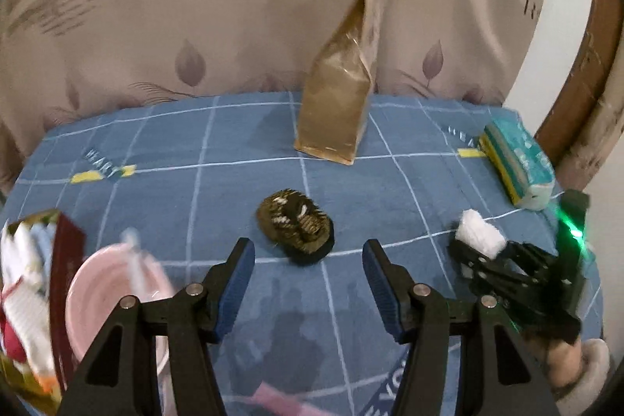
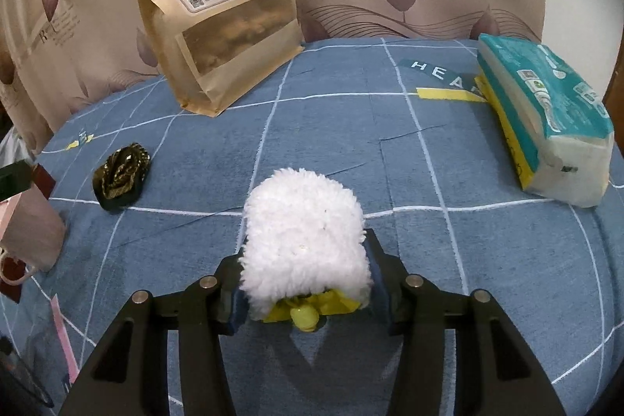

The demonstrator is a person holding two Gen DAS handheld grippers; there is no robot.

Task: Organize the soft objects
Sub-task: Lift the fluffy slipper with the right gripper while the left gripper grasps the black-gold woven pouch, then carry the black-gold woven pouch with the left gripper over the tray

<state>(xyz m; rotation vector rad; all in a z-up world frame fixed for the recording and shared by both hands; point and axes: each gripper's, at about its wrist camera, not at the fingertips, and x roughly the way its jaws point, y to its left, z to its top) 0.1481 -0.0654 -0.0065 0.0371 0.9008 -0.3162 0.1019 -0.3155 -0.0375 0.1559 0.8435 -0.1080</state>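
Right gripper (image 2: 308, 273), nearest the lens, was clamped on a white plush (image 2: 306, 240), held above the blue cloth (image 2: 409, 182). Left gripper (image 1: 308, 262) stood open and empty. Brown bag (image 2: 218, 14) stood at 11 o'clock, tissue pack (image 2: 546, 115) at 2, dark scrunchie (image 2: 123, 174) at 9.

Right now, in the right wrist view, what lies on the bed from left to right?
Pink bag → dark gold-patterned bundle → brown snack pouch → white fluffy toy in the right gripper's jaws → tissue pack.
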